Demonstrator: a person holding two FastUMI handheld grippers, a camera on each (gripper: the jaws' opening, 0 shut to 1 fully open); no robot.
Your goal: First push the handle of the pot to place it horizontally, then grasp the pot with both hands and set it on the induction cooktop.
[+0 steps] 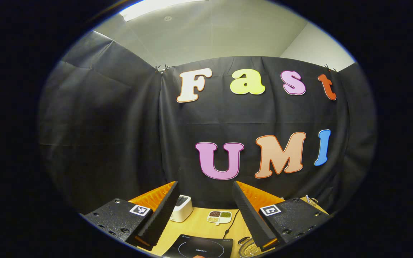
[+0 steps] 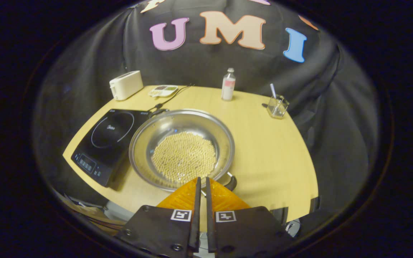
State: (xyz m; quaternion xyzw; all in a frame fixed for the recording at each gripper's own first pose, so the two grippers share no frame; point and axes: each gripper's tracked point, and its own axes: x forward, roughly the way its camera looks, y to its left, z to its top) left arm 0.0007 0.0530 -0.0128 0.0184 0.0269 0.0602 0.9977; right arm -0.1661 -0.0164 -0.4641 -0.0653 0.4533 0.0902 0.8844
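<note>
A wide steel pot (image 2: 181, 147) holding pale beans sits mid-table in the right gripper view, just right of the black induction cooktop (image 2: 106, 143). Its near loop handle (image 2: 230, 181) sticks out at the front rim; the far handle (image 2: 156, 111) lies by the cooktop's back corner. My right gripper (image 2: 202, 181) is shut, with its tips at the pot's near rim, just left of that handle. In the left gripper view my left gripper (image 1: 204, 190) is open and aimed at the wall, high over the cooktop (image 1: 203, 247) and the pot's rim (image 1: 247, 247).
At the table's back stand a white appliance (image 2: 126, 85), a small dish of grains (image 2: 162, 90), a bottle (image 2: 228, 84) and a clear cup with a utensil (image 2: 277, 105). A cord (image 2: 167, 98) runs from the cooktop. The light wood table (image 2: 271, 150) is bare to the right.
</note>
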